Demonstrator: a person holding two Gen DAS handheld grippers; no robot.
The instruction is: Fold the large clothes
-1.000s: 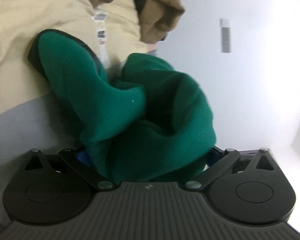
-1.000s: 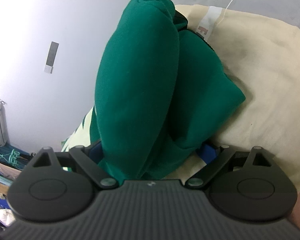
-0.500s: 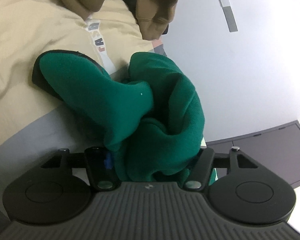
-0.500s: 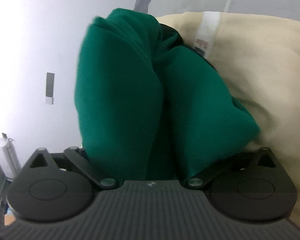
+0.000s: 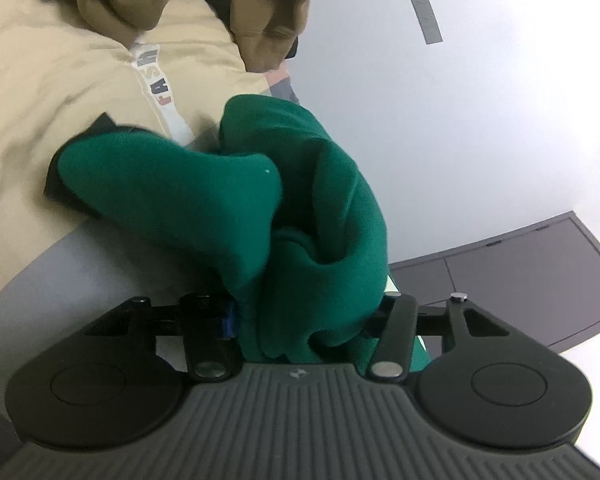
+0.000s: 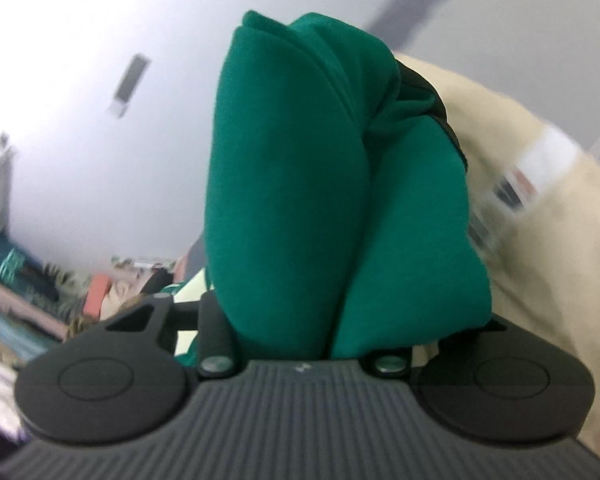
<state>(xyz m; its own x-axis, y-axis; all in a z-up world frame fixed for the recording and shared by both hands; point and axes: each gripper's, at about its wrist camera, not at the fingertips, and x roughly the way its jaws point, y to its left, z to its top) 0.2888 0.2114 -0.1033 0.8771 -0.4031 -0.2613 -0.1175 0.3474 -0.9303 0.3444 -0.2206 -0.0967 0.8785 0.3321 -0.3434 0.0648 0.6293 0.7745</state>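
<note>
The beige garment (image 5: 60, 80) is spread widest, lying under and beyond the rest, a printed strip (image 5: 156, 80) running across it; a brown garment (image 5: 196, 4) is heaped at its far edge; the green garment (image 5: 300, 216) is bunched near both cameras, thick, soft and limp, judged light but bulky; it will likely sag and slump wherever it is unsupported, so hold is best taken at edges or corners, not mid-bundle. The left tongs (image 5: 304, 320) are closing with green folds pinched between them; the right tongs (image 6: 300, 336) are closing likewise on a doubled green wad (image 6: 292, 184), raised clear of the beige cloth.
</note>
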